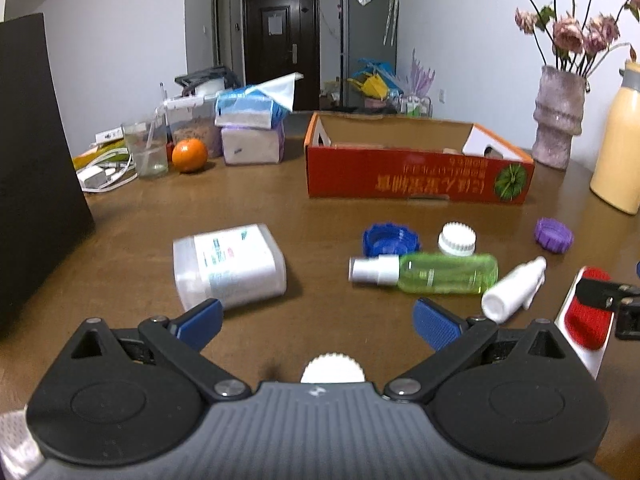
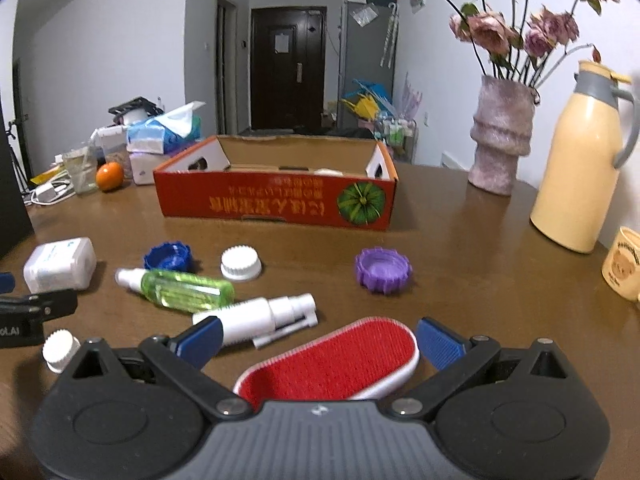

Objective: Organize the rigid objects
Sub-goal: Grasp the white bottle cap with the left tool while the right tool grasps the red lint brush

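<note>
A red open cardboard box (image 1: 416,176) (image 2: 276,200) stands at the back of the brown table. In front lie a white rectangular bottle (image 1: 228,266) (image 2: 60,265), a green spray bottle (image 1: 436,273) (image 2: 180,288), a white spray bottle (image 1: 514,290) (image 2: 260,316), a blue cap (image 1: 390,238) (image 2: 170,257), a white cap (image 1: 457,239) (image 2: 240,263) and a purple cap (image 1: 554,236) (image 2: 383,265). Another white cap (image 1: 333,369) (image 2: 60,349) lies under my open left gripper (image 1: 318,322). My open right gripper (image 2: 318,342) hovers over a red lint brush (image 2: 332,362) (image 1: 588,320).
A pink vase with dried flowers (image 2: 502,140) and a yellow thermos jug (image 2: 580,160) stand at the back right, a mug (image 2: 622,264) at the right edge. Tissue packs (image 1: 252,132), an orange (image 1: 190,155), a glass (image 1: 146,152) and cables sit at the back left. A black panel (image 1: 36,168) stands at the left.
</note>
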`<state>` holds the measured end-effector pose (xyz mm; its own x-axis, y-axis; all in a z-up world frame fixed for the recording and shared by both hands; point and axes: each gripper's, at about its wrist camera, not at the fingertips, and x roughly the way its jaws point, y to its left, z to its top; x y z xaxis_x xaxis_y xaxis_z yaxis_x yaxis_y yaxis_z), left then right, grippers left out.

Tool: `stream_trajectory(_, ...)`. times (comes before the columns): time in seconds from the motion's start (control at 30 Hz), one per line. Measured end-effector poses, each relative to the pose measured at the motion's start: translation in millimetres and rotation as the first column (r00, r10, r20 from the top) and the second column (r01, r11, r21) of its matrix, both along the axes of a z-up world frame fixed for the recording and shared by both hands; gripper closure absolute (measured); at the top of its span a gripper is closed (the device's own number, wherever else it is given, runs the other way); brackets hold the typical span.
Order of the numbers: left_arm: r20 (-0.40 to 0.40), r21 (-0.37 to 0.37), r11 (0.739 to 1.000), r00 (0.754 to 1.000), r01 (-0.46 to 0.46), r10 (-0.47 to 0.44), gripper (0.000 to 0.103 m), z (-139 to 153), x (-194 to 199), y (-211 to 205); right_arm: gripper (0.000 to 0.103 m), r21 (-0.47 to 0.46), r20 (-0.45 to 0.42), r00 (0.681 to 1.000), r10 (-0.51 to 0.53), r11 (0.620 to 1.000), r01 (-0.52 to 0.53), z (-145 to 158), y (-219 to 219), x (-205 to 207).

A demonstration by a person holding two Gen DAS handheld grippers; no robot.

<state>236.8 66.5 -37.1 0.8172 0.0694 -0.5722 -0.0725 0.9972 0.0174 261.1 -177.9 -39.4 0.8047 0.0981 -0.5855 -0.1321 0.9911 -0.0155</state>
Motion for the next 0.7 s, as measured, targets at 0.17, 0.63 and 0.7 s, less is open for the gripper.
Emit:
stream_trajectory(0.17, -0.043, 0.01, 1.0, 0.999, 0.004, -0.003, 0.0, -12, -3, 0, 0.0, 0.004, -0.036, 0.999, -0.019, 1.0, 0.02, -9, -5, -6)
stream_trajectory(0.63, -0.1, -0.064, 0.995, 0.992, 0.072, -0.078, 0.062, -26, 1, 1, 0.0, -0.009, -0.092, 0.995, -0.035, 0.999, 0.035, -24, -1, -9)
stream_trajectory(0.7, -0.101, -0.065, 0.994, 0.991, 0.083, -0.09, 0.062, -27, 1, 0, 0.0, -0.007, -0.095, 0.995, -0.035, 0.999, 0.035, -25, 0, -8)
